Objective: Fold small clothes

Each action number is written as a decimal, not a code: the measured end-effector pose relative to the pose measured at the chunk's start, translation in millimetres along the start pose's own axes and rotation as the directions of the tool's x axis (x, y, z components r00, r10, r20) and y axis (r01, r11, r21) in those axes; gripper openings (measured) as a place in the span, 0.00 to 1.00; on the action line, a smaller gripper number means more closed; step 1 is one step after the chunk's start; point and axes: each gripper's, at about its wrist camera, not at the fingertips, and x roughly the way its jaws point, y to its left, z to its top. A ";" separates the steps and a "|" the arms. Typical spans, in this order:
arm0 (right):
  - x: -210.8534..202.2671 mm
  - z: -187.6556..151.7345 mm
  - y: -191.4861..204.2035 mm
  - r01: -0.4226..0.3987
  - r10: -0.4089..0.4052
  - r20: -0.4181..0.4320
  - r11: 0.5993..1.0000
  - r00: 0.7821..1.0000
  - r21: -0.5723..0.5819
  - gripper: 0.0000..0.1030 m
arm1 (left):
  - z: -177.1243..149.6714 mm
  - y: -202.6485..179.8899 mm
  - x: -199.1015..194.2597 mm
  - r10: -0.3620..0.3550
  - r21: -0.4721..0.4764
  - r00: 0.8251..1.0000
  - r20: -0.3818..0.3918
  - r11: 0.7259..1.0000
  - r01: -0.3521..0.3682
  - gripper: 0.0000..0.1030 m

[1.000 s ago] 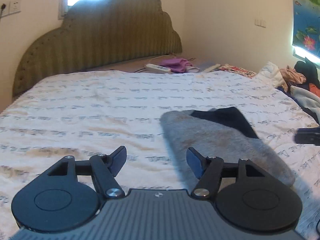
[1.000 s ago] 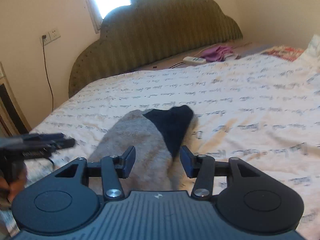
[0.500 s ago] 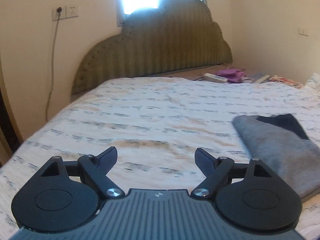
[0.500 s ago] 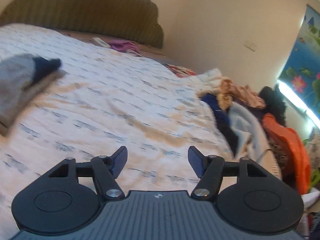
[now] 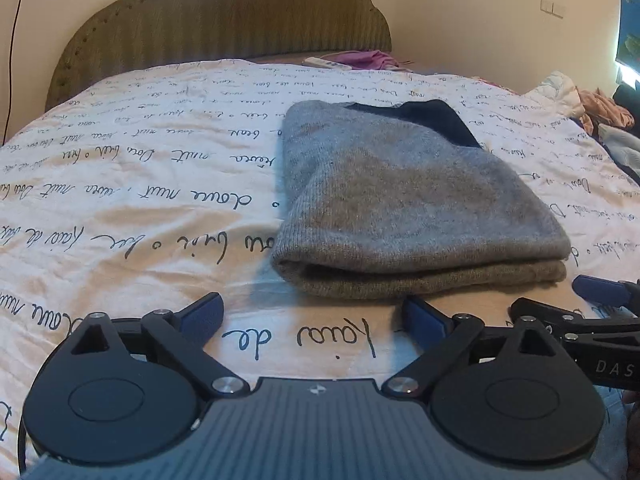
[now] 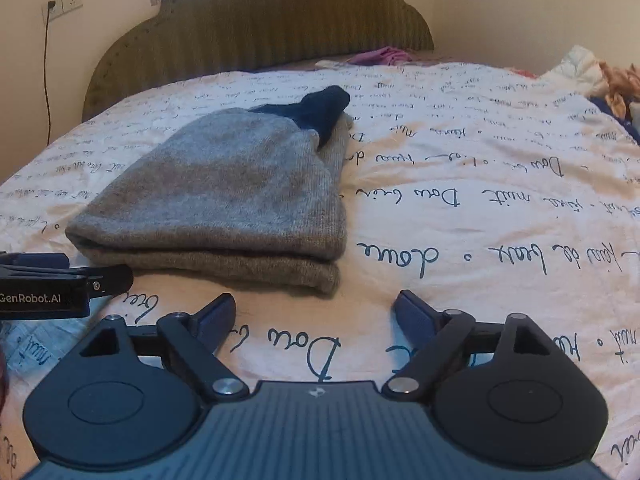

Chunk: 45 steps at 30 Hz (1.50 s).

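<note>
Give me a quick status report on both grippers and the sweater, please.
Left gripper and right gripper open, just widened, empty. Folded grey knit sweater with navy panel flat on the script-print bedspread, just ahead of both. Nothing in the way.

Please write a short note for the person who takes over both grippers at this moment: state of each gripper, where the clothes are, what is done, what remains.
Left gripper: open, its fingers have just been opening, nothing between them; it sits just before the near folded edge.
Right gripper: open, also just opened wider, empty, near the same edge.
Grey garment: lies folded in layers on the bedspread, a dark part showing at its far end.
Done: it looks folded at least once.
Left: perhaps one more fold; more clothes are heaped at the bed's far right.
</note>
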 end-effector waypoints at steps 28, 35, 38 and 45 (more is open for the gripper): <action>3.5 0.3 4.8 0.031 -0.031 -0.014 0.999 0.999 -0.014 0.93 | 3.6 -2.0 4.5 0.001 0.024 1.000 -0.014 1.000 -0.001 1.00; 3.6 0.1 4.9 0.031 -0.031 -0.014 0.999 0.999 -0.015 0.93 | 3.5 -2.4 4.2 0.002 0.024 1.000 -0.014 1.000 -0.002 1.00; 3.7 0.1 5.0 0.031 -0.031 -0.013 0.999 0.999 -0.015 0.93 | 3.5 -2.3 4.2 0.002 0.023 1.000 -0.014 1.000 -0.002 1.00; 3.6 0.1 4.8 0.031 -0.031 -0.013 0.999 0.999 -0.014 0.93 | 3.4 -2.3 4.2 0.002 0.023 1.000 -0.014 1.000 -0.002 1.00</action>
